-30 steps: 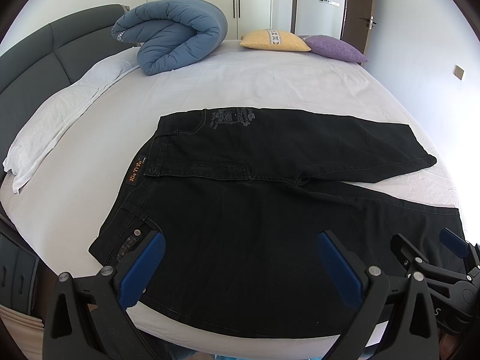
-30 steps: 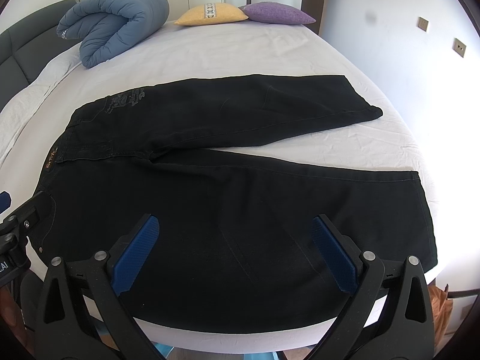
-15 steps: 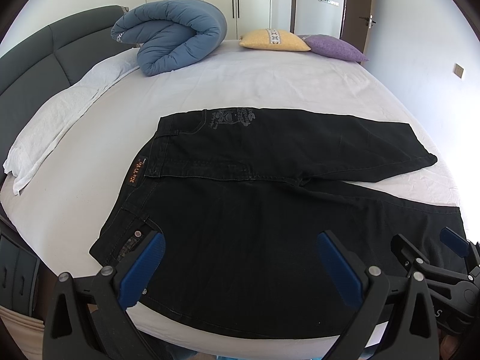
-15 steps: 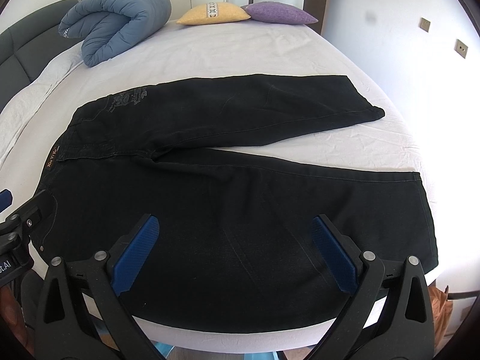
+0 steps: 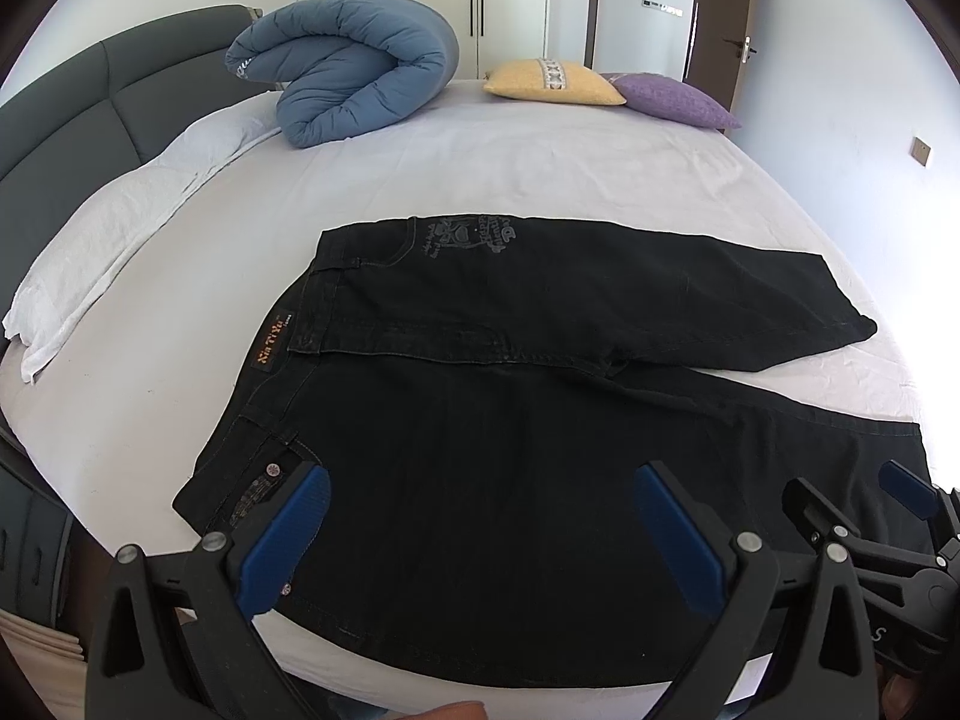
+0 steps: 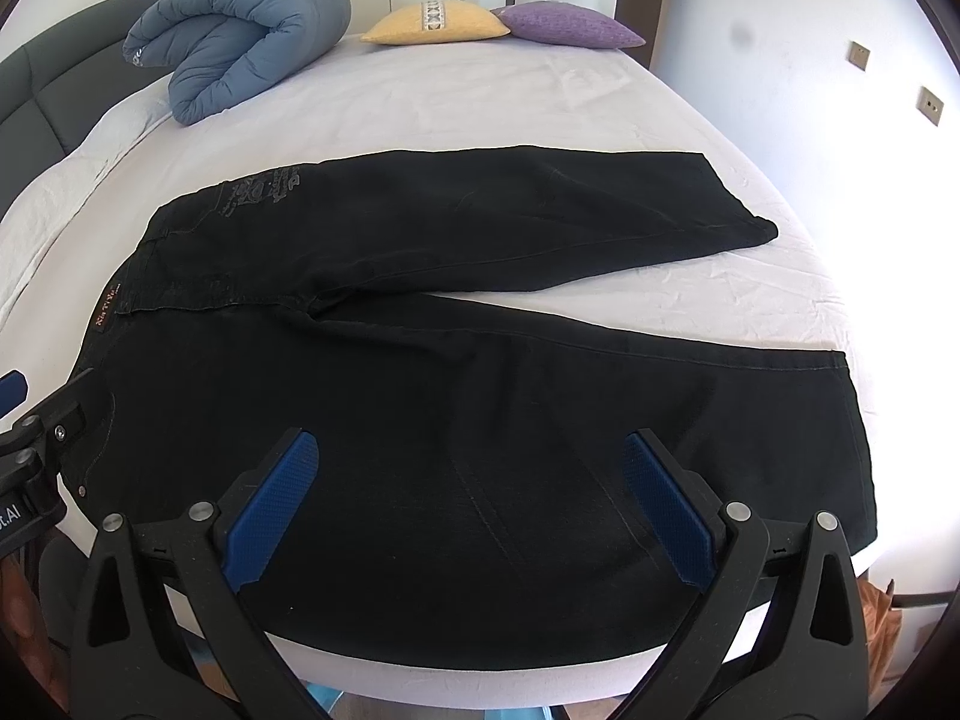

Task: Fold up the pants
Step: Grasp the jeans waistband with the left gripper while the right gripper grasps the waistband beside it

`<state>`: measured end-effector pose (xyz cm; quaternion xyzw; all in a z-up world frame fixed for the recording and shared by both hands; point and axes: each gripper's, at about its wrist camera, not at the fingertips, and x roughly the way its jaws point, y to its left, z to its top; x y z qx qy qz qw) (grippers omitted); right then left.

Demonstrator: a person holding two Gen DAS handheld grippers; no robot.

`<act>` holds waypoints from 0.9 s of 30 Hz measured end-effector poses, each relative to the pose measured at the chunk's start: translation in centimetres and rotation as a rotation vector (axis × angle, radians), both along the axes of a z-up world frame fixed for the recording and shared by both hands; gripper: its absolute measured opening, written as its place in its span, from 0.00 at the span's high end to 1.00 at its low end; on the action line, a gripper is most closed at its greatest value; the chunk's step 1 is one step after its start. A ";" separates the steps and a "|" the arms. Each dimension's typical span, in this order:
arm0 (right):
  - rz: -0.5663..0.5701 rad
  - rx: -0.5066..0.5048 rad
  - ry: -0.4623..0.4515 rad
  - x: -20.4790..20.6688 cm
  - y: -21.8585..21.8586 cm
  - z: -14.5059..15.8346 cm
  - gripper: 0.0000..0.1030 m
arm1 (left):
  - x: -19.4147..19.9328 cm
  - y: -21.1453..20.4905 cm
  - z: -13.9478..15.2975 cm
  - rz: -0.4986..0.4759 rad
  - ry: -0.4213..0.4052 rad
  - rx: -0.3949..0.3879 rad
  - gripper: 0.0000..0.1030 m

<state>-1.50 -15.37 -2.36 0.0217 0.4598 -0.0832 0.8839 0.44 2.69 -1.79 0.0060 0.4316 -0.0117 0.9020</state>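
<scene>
Left wrist view gives me black pants (image 5: 510, 420) spread flat on the white bed (image 5: 540, 180), waistband to my left, legs splayed apart toward the right. My left gripper (image 5: 480, 534) hangs spread wide over the near hip, gripping nothing. My right gripper (image 6: 468, 504) is likewise released above the near leg; whether its pads touch cloth, I can't quite tell. A rolled blue duvet (image 6: 240, 36) sits far back.

A rolled blue duvet (image 5: 348, 69) lies at the far side of the bed (image 5: 540, 168) — yellow cushion (image 5: 555, 81) and purple cushion (image 5: 672, 99) touching, beside it.
</scene>
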 end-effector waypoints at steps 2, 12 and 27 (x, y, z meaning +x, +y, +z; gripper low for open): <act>0.009 -0.001 0.002 0.3 -0.1 0.0 0.00 | 0.3 0.2 -0.1 -0.002 0.006 0.000 0.00; 0.274 0.084 -0.045 4.8 -0.3 2.5 0.00 | 4.4 0.7 -0.9 -0.198 0.039 0.023 0.00; 0.828 0.140 -0.005 21.8 -0.2 5.0 0.02 | 26.1 5.0 -1.0 -0.487 0.155 0.083 0.00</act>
